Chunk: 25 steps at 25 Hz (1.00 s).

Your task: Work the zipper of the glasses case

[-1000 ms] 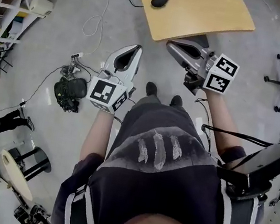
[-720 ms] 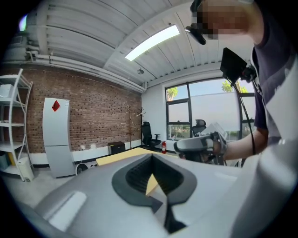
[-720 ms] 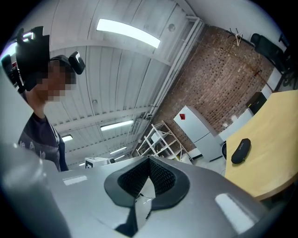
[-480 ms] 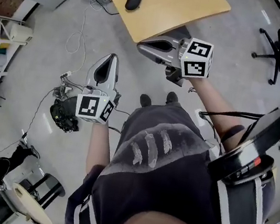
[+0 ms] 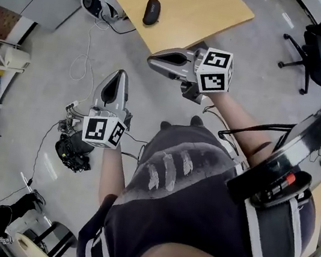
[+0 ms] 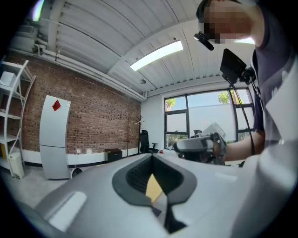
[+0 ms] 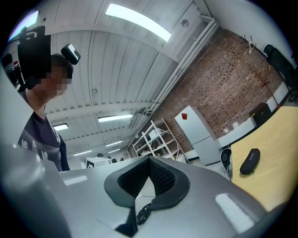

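The black glasses case [image 5: 151, 11] lies zipped on the far left part of a light wooden table [image 5: 198, 9]. It also shows in the right gripper view as the dark case [image 7: 249, 161] on the tabletop [image 7: 279, 153]. My right gripper [image 5: 151, 62] is shut and empty. It hangs in the air just short of the table's near edge, pointing left. My left gripper [image 5: 119, 74] is also shut and empty, lower left over the floor, well away from the case. The left gripper view shows its own closed jaws [image 6: 151, 156] with the right gripper [image 6: 200, 146] beyond them.
A black office chair [image 5: 310, 52] stands right of the table. A black bag with cables [image 5: 73, 153] lies on the floor below my left gripper. A round grey device [image 5: 96, 1] sits left of the table. A white cabinet [image 6: 53, 137] and metal shelving [image 7: 158, 137] line the brick walls.
The head view has swung, so the table and case sit further into the picture and lower. Both grippers have drifted left in it, the left one also lower. Their jaws stay shut.
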### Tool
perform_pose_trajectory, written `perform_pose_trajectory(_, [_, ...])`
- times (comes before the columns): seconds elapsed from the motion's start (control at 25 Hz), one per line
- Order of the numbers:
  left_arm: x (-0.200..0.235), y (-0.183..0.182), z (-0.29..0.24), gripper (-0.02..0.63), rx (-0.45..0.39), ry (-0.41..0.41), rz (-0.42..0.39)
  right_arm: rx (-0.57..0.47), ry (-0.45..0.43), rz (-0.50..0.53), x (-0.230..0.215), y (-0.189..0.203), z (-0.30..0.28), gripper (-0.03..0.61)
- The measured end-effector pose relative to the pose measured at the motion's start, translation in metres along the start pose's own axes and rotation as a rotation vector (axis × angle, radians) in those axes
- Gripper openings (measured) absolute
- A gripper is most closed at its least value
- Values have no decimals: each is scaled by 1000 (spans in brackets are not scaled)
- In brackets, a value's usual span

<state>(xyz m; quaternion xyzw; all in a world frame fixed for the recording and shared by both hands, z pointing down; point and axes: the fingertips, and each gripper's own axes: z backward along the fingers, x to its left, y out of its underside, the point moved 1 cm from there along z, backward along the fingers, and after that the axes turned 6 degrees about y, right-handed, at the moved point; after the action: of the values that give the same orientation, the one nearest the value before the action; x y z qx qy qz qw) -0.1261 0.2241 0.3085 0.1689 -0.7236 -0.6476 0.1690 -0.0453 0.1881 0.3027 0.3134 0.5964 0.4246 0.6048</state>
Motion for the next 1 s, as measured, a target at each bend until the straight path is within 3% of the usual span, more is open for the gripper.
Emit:
perform_pose_trajectory(0.4, [13,4,3,-8,13,46,6,9,39,42,4,2,-16,2])
perform_pose_trajectory(1.0, [-1,9,-18,-8,18,85,27,12,83,20,-10,7,3,2])
